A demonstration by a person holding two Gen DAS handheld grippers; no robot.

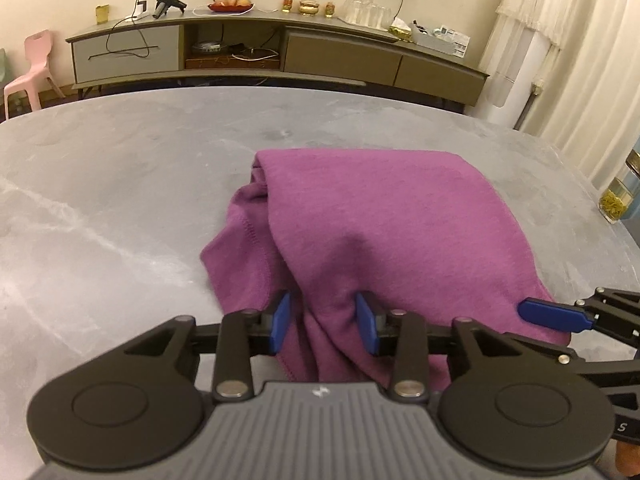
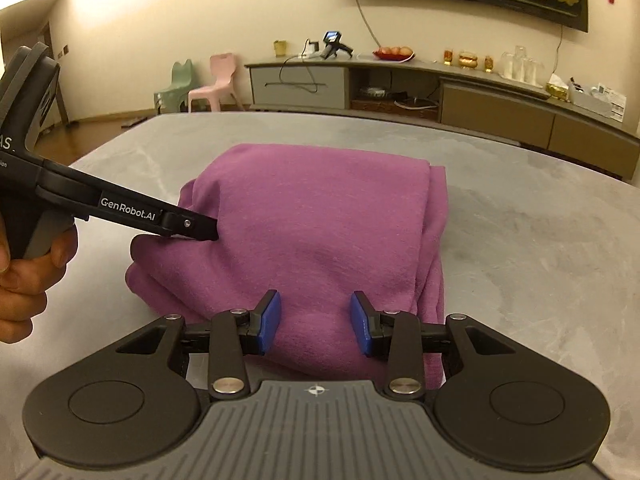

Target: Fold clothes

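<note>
The purple garment (image 2: 320,240), folded at the grey table's (image 2: 540,260) centre, looks soft, light and floppy, best pinched at its six-o'clock hem, where the left gripper (image 1: 326,326) and right gripper (image 2: 316,322) stand released, cloth between unpressed pads.

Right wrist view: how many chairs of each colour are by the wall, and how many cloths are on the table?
Pink chair: 1
Green chair: 1
Purple cloth: 1
Total: 3
</note>
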